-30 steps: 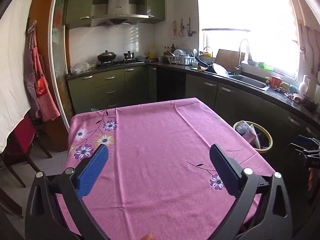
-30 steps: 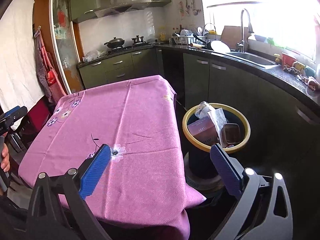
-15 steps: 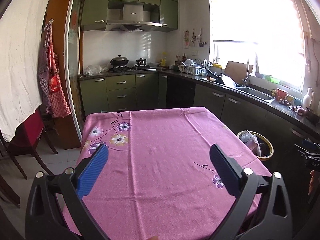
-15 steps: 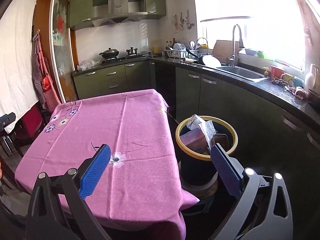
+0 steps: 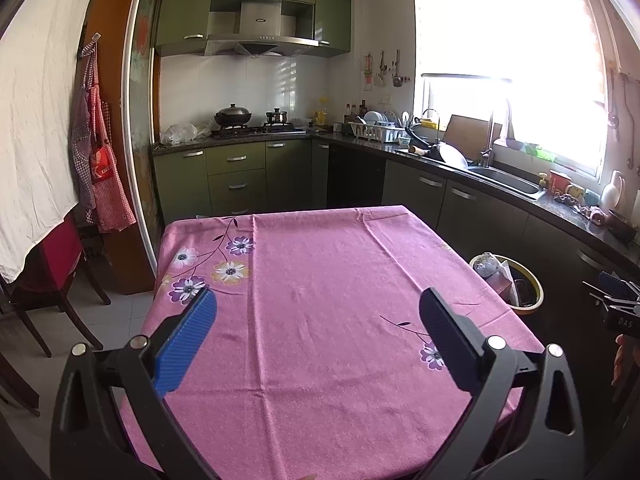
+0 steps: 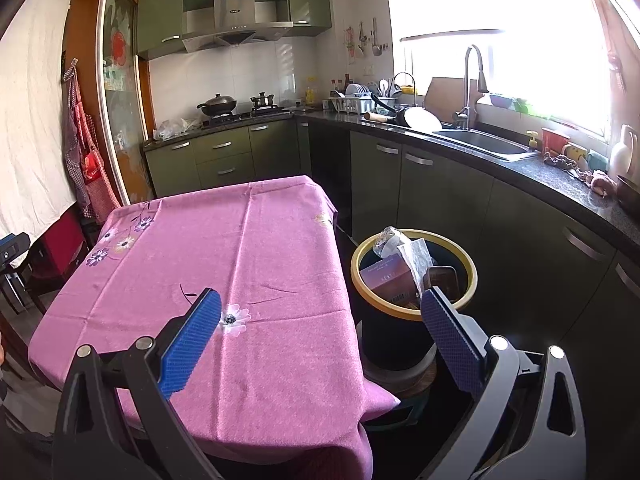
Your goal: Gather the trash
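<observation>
Pink cloth with printed flowers covered the table (image 5: 320,300), and nothing lay on it, so the rubbish looked to have been gathered already. The left gripper (image 5: 318,330) hung above the near end of the table with its blue-padded fingers spread wide and nothing between them. The right gripper (image 6: 320,330) was just as wide open and empty, poised over the table's right corner with its right finger in line with the bin (image 6: 414,276).

That bin, black with a yellow rim, stood on the floor just beside the table's right edge, probably so that things could be dropped in without a step. In it sat a dark reddish box (image 6: 390,276) with pale lettering too small to read, crumpled clear plastic (image 6: 386,240), white paper (image 6: 418,254) and a dark tray (image 6: 442,278).

A small badge on the hood (image 5: 260,20) over the stove could not be read. White letters on the other gripper's body at the left view's right edge looked like "DAS".
</observation>
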Motion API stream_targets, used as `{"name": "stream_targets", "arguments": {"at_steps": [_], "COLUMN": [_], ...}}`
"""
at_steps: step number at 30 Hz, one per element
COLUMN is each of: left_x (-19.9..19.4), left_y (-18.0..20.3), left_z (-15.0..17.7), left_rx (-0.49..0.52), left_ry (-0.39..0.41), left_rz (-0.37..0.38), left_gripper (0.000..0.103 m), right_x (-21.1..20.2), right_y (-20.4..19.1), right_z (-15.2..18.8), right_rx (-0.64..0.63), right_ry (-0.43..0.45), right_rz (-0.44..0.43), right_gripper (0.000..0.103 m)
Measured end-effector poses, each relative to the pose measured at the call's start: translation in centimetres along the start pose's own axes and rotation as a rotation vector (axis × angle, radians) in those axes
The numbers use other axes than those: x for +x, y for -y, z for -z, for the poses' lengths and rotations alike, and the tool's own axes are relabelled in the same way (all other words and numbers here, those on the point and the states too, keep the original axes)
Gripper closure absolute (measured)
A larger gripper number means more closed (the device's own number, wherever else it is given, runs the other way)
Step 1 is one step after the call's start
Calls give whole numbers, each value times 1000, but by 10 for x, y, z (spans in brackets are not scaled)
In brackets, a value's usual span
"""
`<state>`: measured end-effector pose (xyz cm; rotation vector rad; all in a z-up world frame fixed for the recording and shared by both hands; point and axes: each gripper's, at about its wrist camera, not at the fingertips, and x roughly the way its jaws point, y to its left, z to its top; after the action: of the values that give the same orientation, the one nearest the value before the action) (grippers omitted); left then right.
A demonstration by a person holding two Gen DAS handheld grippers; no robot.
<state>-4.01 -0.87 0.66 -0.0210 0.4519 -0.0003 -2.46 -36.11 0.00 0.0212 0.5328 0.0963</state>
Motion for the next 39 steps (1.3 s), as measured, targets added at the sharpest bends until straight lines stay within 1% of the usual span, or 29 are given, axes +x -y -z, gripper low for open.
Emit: {"name": "stream_targets", "arguments": {"at_steps": [39], "left_x": [5], "left_y": [6], "left_z": [5], "left_rx": [3], "left_ry": [-23], "left_rz": [25], "left_gripper": [6], "right_x": [10], "right_y": [-3], "right_z": [2], "right_rx": [-2], "right_ry": [-11], "right_rz": [-12], "right_gripper": [5]}}
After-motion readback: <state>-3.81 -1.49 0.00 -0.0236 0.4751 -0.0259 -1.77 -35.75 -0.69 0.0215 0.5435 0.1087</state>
